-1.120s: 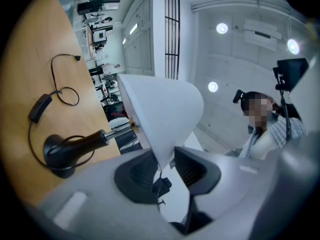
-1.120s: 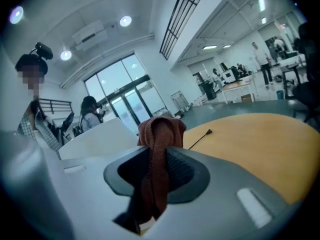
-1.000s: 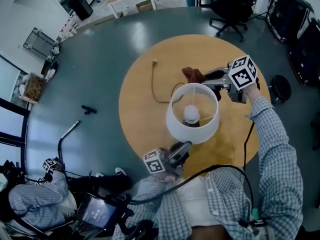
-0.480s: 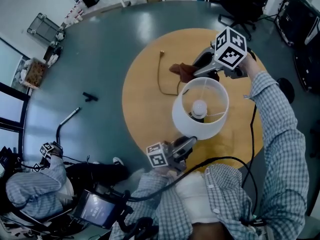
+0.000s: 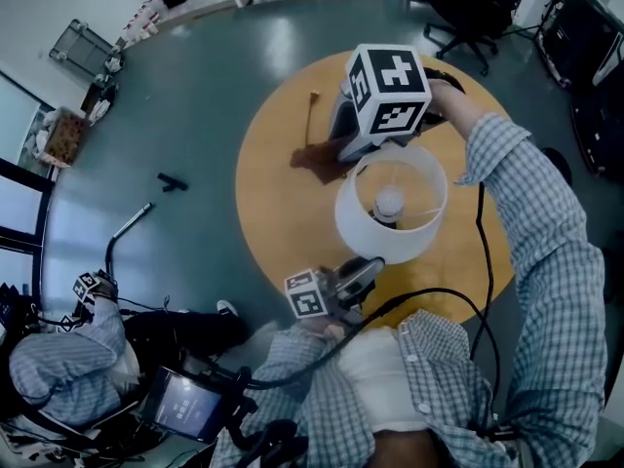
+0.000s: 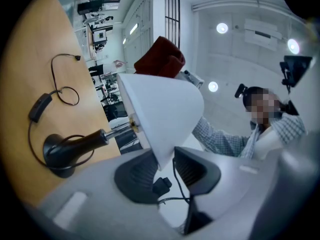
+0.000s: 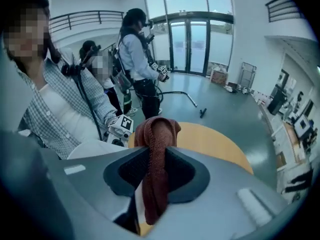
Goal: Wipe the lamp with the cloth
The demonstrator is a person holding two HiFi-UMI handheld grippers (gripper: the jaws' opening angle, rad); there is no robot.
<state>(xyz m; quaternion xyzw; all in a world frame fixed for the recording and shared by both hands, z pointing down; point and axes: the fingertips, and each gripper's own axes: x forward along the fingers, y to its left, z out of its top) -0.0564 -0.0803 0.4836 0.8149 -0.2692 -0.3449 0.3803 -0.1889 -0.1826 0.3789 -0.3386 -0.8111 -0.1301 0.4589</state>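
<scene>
Head view, looking steeply down: finds the table lamp with the white conical fabric shade (image 5: 390, 203) standing near the middle of the round pale-wood tabletop (image 5: 268, 213), bulb (image 5: 388, 203) visible through the open top. Shows the left gripper (image 5: 366, 266) reaching in from the near side to the shade's lower rim. In the left gripper view, clamped with both pads on that thin white edge, steadying it. Shows there too the lamp's black stem and round base (image 6: 62, 151) resting on the wood, and a black cord with an inline switch (image 6: 40, 106) trailing away. Puts the right gripper (image 7: 155, 171) just beside the shade's far-left side, pointing down. Fingers pinched on a dark red knitted cloth (image 7: 156, 134), which bunches above the pads and hangs limp below them. Cannot tell whether the cloth touches the shade yet. Judging the lamp by looks: light and top-heavy, likely to tip or swivel under a sideways push. Thin-walled at the shade, able to hold shape but easy to dent or crease. Probably safest held at the rim or at the stem, and wiped with gentle strokes. As for the cloth: soft and floppy, best gripped in a thick fold so that fabric, not hard jaw, meets the shade.
</scene>
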